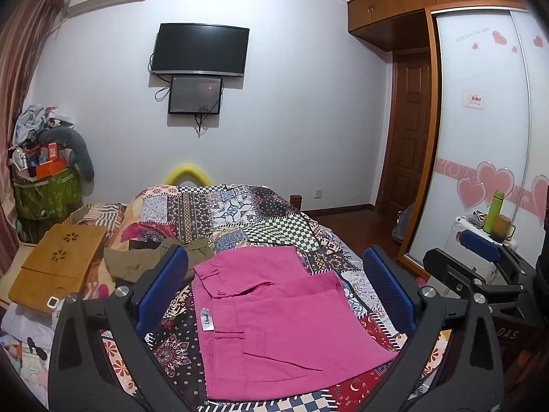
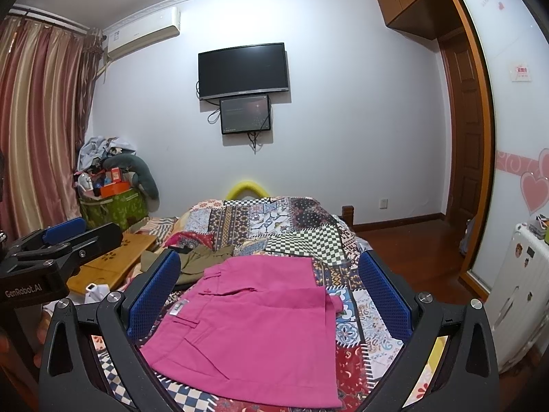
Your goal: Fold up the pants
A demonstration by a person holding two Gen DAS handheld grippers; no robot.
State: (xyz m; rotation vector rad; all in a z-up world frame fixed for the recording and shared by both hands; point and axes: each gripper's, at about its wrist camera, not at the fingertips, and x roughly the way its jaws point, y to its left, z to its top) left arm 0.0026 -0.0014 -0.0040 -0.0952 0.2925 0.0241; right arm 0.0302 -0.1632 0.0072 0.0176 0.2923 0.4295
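Wooden tray (image 1: 58,267) sits leftmost on our bed (image 1: 240,213), then olive clothes (image 1: 137,262), then folded pink pants (image 1: 274,312), white label unreadable. Our left gripper (image 1: 274,288) and right gripper (image 2: 271,295) hover wide open, empty; "GenRobot.AI" marks the left one.

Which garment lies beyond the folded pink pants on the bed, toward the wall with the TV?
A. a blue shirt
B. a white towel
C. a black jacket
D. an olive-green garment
D: an olive-green garment lies crumpled on the patchwork bedspread just beyond the pink pants, on their far left side.
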